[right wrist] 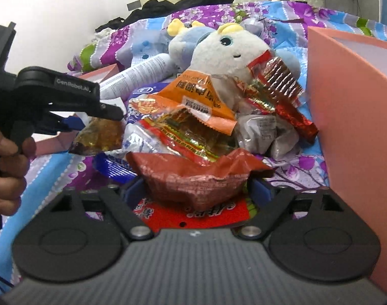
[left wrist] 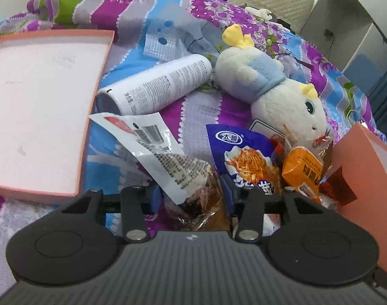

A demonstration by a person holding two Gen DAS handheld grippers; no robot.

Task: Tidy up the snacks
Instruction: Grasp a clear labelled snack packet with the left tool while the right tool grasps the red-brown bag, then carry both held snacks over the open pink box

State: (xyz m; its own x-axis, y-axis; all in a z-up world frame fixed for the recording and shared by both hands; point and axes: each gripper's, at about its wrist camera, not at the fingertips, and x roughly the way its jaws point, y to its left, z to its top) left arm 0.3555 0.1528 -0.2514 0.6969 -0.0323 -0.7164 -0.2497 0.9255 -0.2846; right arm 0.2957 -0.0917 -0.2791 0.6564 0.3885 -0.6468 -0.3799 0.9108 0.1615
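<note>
The left tongs (left wrist: pixel 190 198) are closing on a clear-and-white snack packet (left wrist: pixel 173 167), its dark, glossy end between the blue pads, which seem to pinch it; the right tongs (right wrist: pixel 197 190) stand wide around a crumpled red-brown bag (right wrist: pixel 198 175), not visibly pressing it. Both packets belong to a loose heap of snacks on the bed (left wrist: pixel 198 111), between the shallow pink box lid (left wrist: pixel 40 101) and the pink box (right wrist: pixel 351 127); a good grip takes the flat sealed edge, not the puffy middle, so the slippery film does not slide out; lift slowly so that neighbouring packets do not drag along. Foil wrappers crinkle and shine; the plush toy (left wrist: pixel 269 89) is soft and fuzzy; the white bottle (left wrist: pixel 155 84) is smooth and round.
</note>
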